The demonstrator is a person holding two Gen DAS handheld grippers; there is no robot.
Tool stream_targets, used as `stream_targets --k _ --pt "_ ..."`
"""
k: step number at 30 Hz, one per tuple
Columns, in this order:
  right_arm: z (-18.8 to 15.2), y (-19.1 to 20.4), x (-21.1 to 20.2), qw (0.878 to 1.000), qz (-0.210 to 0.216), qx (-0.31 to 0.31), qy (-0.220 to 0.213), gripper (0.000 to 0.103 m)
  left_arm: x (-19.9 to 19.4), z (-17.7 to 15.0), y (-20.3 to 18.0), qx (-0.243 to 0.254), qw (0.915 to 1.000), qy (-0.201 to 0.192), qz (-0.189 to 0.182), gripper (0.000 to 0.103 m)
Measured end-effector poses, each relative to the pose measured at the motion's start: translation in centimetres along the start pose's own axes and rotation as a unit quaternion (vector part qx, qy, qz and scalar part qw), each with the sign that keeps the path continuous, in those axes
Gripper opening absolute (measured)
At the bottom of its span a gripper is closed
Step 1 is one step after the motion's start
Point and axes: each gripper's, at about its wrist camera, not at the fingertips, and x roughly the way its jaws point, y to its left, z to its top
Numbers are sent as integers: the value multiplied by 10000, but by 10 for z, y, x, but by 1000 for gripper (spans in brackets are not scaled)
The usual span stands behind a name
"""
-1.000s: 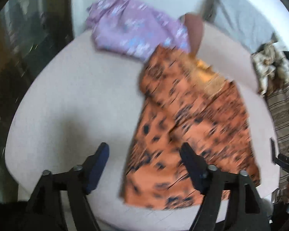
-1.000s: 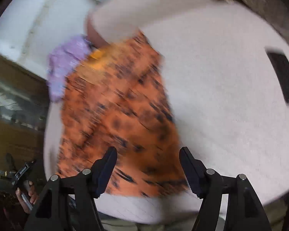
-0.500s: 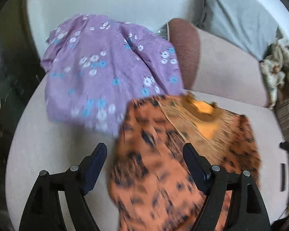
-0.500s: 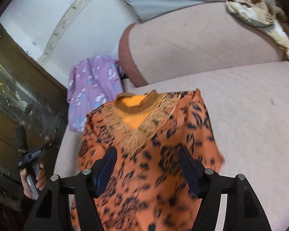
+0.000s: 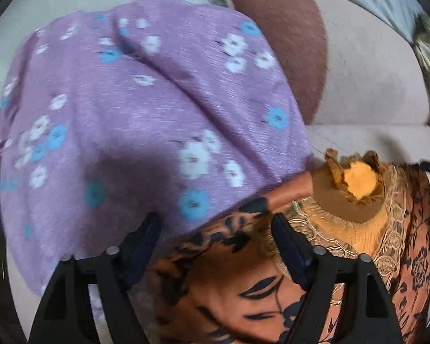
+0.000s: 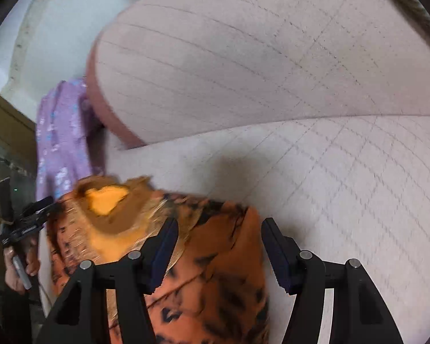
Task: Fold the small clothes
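Your left gripper hung over the shoulder of the orange patterned top, right where the edge of the purple floral garment met it; its jaws had just been closing in but stood apart, with cloth beneath them and nothing pinched. Your right gripper sat over the top's other shoulder, its jaws also just closing yet not gripping, the fabric's outer edge lying between the fingers. The orange top lay spread on the pale quilted sofa seat, neckline with its yellow lining and lace trim toward the backrest cushion. The purple garment lay beside it, partly against the brown end of that cushion, and its hem overlapped the orange top's shoulder. At the left of your right-wrist view, your left hand showed clasped on its gripper's handle. Both views were blurred.
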Motion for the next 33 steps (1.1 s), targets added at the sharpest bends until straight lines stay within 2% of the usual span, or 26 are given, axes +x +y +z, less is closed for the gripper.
stream_targets --k 1,4,6,10,12,14,16,18,19,20,21,23,26,28,31,33 --pt "3 -2 7 10000 36 -6 46 63 2 0 -6 116 9999 41 -14 68" --pt "10 3 23 9998 50 -129 143 63 -2 2 -29 574 9982 -117 -124 68" --pt "14 18 31 9987 -92 -456 230 63 -1 3 -43 787 9966 -166 -160 68" --pt "16 37 49 9936 -260 -980 495 63 15 3 -71 1311 9914 45 -35 68" --pt "17 45 53 9917 -220 -1165 487 63 23 4 -81 1542 9878 137 176 68" --pt "20 49 59 9905 -210 -1249 539 65 28 5 -83 1482 9887 210 86 67" --pt "20 51 64 9891 -164 -1348 560 64 29 6 -82 1380 9901 247 -45 51" --pt "16 55 67 9862 -245 -1547 534 54 31 7 -79 1238 9915 312 -238 12" --pt "14 58 67 9841 -271 -1674 532 34 28 3 -78 1245 9914 282 -306 10" --pt "11 61 65 9821 -167 -1791 553 21 24 -1 -78 1357 9902 187 -277 9" --pt "6 65 63 9793 -156 -1938 557 18 21 -5 -78 1427 9893 134 -270 8" --pt "-2 71 58 9735 -241 -2213 530 6 9 -12 -75 1402 9892 46 -434 7" --pt "-2 73 40 9747 -175 -2203 325 5 -19 -15 -63 1303 9885 -260 -719 7" --pt "4 75 15 9770 5 -2133 14 5 -33 -11 -55 1159 9893 -358 -811 6" --pt "9 76 -13 9780 191 -2067 -223 4 -51 -9 -48 983 9910 -455 -790 6" --pt "7 73 -24 9778 122 -2069 -295 4 -71 -16 -52 959 9908 -559 -777 6"
